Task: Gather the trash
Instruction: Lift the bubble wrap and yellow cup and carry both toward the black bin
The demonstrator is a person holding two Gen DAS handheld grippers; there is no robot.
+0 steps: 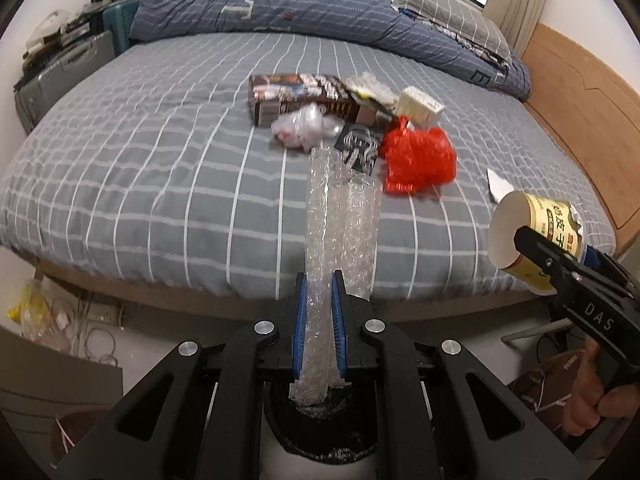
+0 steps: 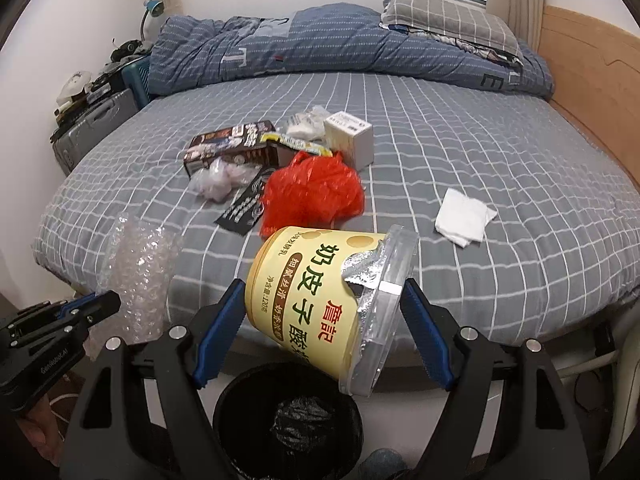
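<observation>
My left gripper point(image 1: 321, 292) is shut on a long strip of clear bubble wrap point(image 1: 340, 208), which sticks out forward over the bed's edge. In the right wrist view that gripper point(image 2: 102, 304) and the bubble wrap point(image 2: 140, 276) show at lower left. My right gripper point(image 2: 324, 286) is shut on a yellow yogurt cup point(image 2: 304, 288) lying tilted with its foil lid torn. The cup point(image 1: 532, 224) also shows at the right in the left wrist view. A black-lined trash bin point(image 2: 224, 400) stands on the floor right below both grippers, its rim point(image 1: 276, 420) partly hidden.
On the grey checked bed point(image 2: 480, 140) lie a red net bag point(image 2: 312, 196), a brown box point(image 2: 228, 144), a crumpled clear bag point(image 2: 218, 182), a white box point(image 2: 352, 136) and a white tissue point(image 2: 464, 216). A grey suitcase point(image 1: 60, 76) stands at the left.
</observation>
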